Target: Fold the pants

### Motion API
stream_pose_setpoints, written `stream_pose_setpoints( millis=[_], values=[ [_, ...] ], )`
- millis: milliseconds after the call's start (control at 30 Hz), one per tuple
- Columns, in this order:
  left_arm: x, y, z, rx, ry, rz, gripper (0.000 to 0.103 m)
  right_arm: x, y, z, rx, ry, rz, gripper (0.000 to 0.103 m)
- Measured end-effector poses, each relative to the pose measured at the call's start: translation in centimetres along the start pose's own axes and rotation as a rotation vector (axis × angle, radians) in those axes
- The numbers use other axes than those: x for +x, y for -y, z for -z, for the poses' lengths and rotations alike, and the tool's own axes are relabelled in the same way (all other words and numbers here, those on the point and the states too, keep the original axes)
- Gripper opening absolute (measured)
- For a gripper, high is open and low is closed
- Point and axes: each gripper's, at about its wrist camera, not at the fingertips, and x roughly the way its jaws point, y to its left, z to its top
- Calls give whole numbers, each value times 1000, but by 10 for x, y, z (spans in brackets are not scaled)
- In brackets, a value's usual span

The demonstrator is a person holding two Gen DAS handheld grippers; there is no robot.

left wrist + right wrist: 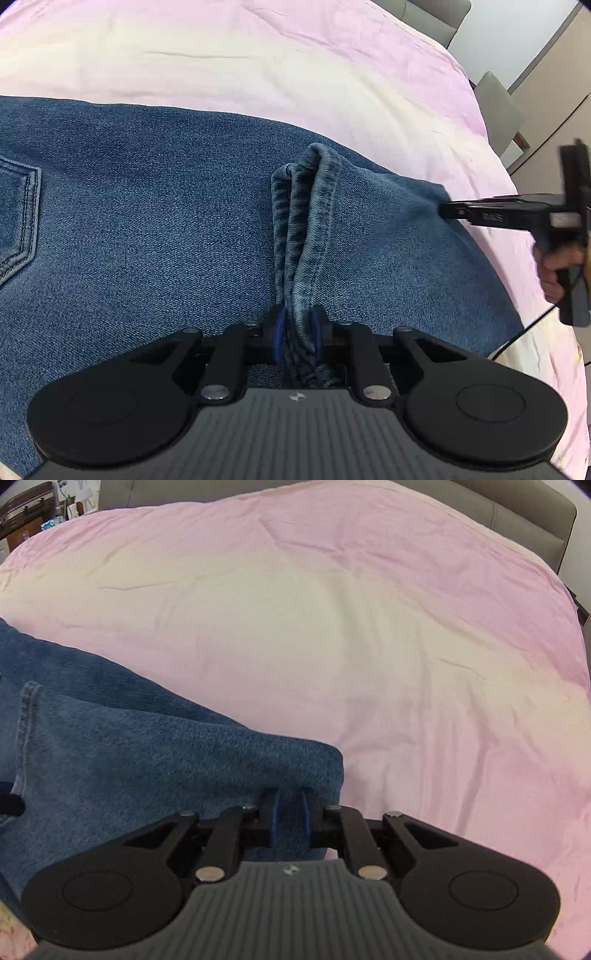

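The pants (147, 221), blue denim jeans, lie spread on a bed under a pink sheet (258, 55), a back pocket (18, 218) showing at the left edge of the left wrist view. The left gripper (297, 332) is clamped on a bunched hem, its stitched edge standing up in gathered pleats just ahead of the fingers. The right gripper (290, 812) is likewise pinched on denim at the cloth's right corner, where the jeans meet bare sheet; seen from the left wrist view, its closed tips meet that same edge. Both ends seem to be leg hems held over the seat of the jeans, so the step in hand looks like a lengthwise fold, hems carried toward the waist. The next move probably calls for both grippers travelling together, keeping the held edge taut and level, laying it down square before letting go.
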Motion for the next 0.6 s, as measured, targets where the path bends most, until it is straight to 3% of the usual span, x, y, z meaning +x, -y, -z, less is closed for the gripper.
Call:
stream_pose_setpoints(
  millis=[100, 200, 267, 600],
  values=[
    [2, -3, 0, -5, -4, 7, 23, 17, 4, -5, 68, -32, -6, 4],
    [0, -5, 2, -6, -7, 12, 23, 5, 2, -3, 45, -40, 8, 4],
    [-1, -5, 2, -10, -6, 14, 23, -12, -1, 2, 25, -50, -14, 12],
    [-4, 0, 2, 11, 1, 3, 24, -99, -35, 92, -124, -147, -123, 11]
  ],
)
